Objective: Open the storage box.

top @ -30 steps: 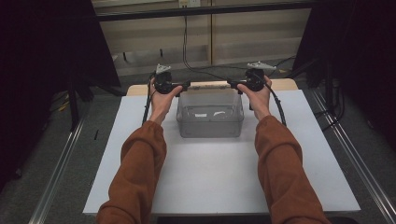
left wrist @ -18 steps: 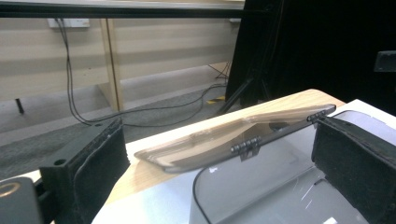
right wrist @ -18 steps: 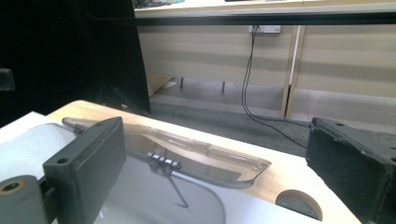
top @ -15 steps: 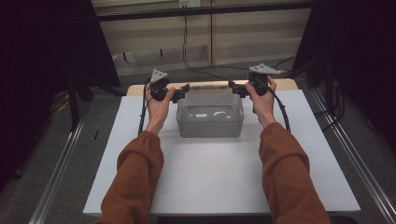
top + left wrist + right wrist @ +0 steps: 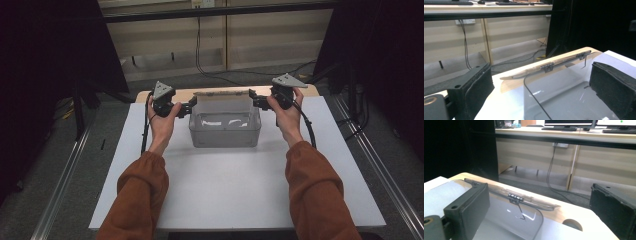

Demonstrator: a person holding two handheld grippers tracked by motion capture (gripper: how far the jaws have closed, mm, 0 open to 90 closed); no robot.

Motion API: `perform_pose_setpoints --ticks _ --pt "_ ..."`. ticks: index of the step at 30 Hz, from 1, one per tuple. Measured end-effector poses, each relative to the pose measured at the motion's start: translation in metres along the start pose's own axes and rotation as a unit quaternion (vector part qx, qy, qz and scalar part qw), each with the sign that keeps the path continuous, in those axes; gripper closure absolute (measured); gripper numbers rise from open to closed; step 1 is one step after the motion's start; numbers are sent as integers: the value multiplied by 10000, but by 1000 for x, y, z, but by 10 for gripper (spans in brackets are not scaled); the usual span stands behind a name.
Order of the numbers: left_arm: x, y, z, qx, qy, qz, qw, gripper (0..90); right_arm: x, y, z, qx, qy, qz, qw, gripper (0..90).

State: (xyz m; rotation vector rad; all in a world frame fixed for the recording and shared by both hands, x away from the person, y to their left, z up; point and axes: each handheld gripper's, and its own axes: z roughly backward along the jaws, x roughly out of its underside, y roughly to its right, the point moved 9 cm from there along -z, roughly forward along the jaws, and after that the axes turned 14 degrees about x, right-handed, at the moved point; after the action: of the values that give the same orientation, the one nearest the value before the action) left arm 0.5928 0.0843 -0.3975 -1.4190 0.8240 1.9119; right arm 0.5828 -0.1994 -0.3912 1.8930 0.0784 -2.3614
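Clear plastic box at the table's far middle, lid swung back — flanked by left gripper and right gripper at its far corners, jaws wide apart, just opened, gripping nothing.

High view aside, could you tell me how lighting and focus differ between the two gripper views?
Left gripper view: the clear box shows a pale sheen, the near jaws look soft, and the right background is black. Right gripper view: a bright glint sits inside the clear box, the near jaws are blurred, and darkness covers the upper left.
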Motion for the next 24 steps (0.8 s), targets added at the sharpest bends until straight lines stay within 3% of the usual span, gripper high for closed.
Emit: perform_pose_setpoints --ticks 4,11,14,20,24 --pt "-1 6 4 92 82 64 9999 47 -2 0 10 -17 57 -3 10000 24" --pt "5 14 14 90 166 -22 9998 51 7 1 26 -37 132 -20 9999 22" --pt "3 21 24 127 252 -112 9995 51 9 2 35 -53 154 169 9997 23" --pt "2 30 43 163 389 -240 9988 51 14 8 51 30 224 127 9997 9" --pt "6 34 52 140 468 -165 9987 51 21 7 61 18 177 63 9998 8"
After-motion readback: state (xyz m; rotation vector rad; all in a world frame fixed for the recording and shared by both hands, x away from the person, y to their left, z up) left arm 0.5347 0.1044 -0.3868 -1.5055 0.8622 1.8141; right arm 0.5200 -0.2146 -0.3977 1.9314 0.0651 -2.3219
